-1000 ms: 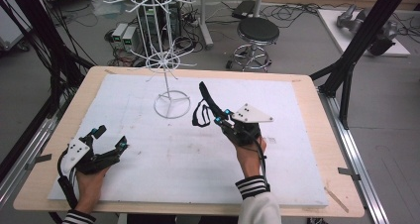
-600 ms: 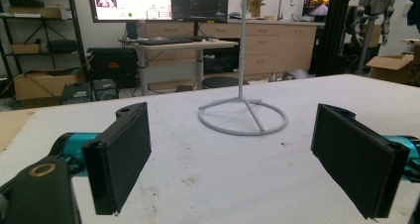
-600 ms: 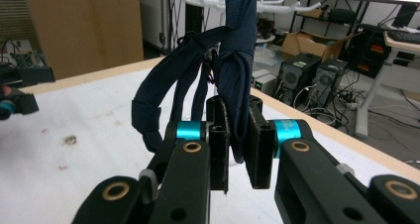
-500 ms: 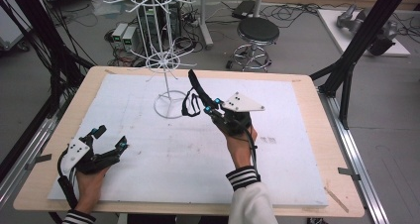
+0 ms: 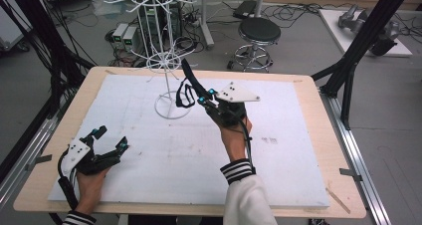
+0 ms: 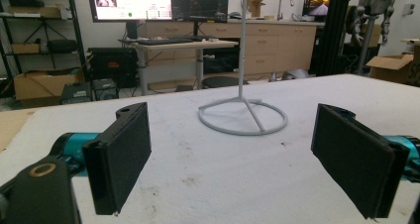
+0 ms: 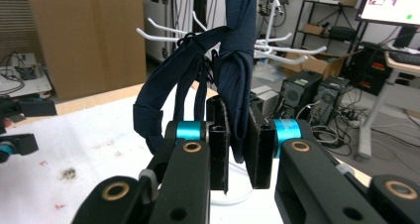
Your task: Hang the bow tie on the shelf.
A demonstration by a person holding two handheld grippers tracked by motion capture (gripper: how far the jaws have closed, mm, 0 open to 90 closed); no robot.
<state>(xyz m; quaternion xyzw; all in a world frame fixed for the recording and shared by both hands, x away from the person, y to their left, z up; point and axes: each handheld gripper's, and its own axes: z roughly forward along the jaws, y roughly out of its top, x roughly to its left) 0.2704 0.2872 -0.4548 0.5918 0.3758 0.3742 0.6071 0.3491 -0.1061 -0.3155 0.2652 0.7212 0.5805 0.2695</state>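
My right gripper (image 5: 205, 98) is raised above the middle of the white board, shut on a dark navy fabric strap (image 5: 188, 88). In the right gripper view the strap (image 7: 233, 60) is pinched between the pads and its loop hangs to the left, right in front of the lower hooks (image 7: 277, 55) of the white wire rack. The rack (image 5: 161, 60) stands on a ring base (image 5: 171, 107) at the board's far side. My left gripper (image 5: 110, 138) rests low at the near left, jaws wide open, nothing between them; its view faces the ring base (image 6: 242, 116).
The white foam board (image 5: 149, 150) covers a wooden table (image 5: 318, 135). Black frame posts (image 5: 366, 41) stand at the right and left corners. A stool (image 5: 259, 33) and electronics boxes (image 5: 124, 36) sit on the floor beyond the far edge.
My right gripper has carried the strap left and away, toward the rack's lower hooks. The left gripper has stayed put.
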